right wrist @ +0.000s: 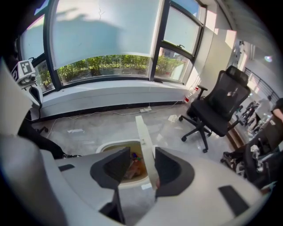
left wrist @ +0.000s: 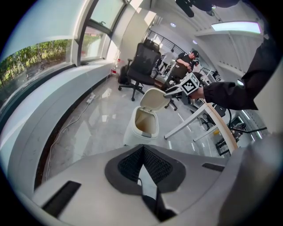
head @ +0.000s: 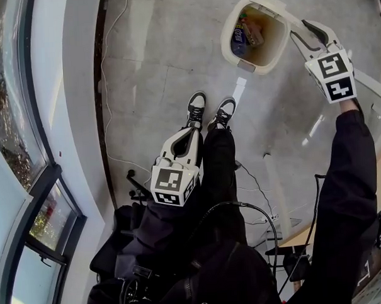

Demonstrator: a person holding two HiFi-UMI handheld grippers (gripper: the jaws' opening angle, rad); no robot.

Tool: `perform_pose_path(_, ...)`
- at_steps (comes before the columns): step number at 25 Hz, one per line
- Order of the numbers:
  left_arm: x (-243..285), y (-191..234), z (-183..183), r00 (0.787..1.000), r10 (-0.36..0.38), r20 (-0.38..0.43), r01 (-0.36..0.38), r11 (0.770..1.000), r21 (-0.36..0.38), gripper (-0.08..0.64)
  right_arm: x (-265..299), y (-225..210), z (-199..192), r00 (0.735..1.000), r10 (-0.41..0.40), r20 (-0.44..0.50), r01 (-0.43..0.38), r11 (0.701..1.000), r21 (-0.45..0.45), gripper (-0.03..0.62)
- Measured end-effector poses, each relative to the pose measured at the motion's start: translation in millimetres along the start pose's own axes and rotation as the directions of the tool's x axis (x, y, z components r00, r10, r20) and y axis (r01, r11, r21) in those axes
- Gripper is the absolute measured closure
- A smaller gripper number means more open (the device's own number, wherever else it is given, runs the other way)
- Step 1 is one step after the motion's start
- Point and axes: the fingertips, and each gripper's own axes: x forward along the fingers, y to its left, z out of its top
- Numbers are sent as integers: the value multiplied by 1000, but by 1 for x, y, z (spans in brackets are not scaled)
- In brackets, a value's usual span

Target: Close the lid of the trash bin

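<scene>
- Down on the floor, just beyond the two shoes, sits the trash bin, mouth wide open, rubbish showing inside.
- Its lid stands upright on the bin's right side, hinged back. Nothing of the closing is done yet, by my reading.
- My right tongs are at that lid now. From their own camera the jaws stand well apart with the thin lid edge-on between them, closer to the right-hand jaw. I don't see the pads pressing on it, so I call that no grip.
- My left tongs hang low and near, by the legs, well apart from the bin. Their tips are together with nothing between them.
- What's left is the whole job: push or swing the lid over to the left and down until it seats on the rim.
- Count: one bin, one lid, two tongs, two shoes. The rubbish inside I can't count properly; I make out a blue packet and something orange-brown.
- Beyond the bin, one black office chair shows in the right gripper view.
</scene>
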Motion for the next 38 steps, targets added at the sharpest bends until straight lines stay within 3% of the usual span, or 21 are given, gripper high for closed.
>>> perform_pose_path(8, -1, 0, -6, 1000, -5, -6, 5, 1000, 10, 558, 10, 82, -29, 992, 120, -31, -119, 993, 14, 425)
perform_pose_path(22, -5, 1, -29, 1000, -1, -28, 1, 1000, 0, 558, 64, 157, -78, 958, 271, -98, -267, 962, 52, 425)
perform_pose_path(38, -8, 9, -51, 999, 14, -48, -15, 1000, -21, 558, 124, 189, -117, 925, 309, -223, -304, 951, 55, 425)
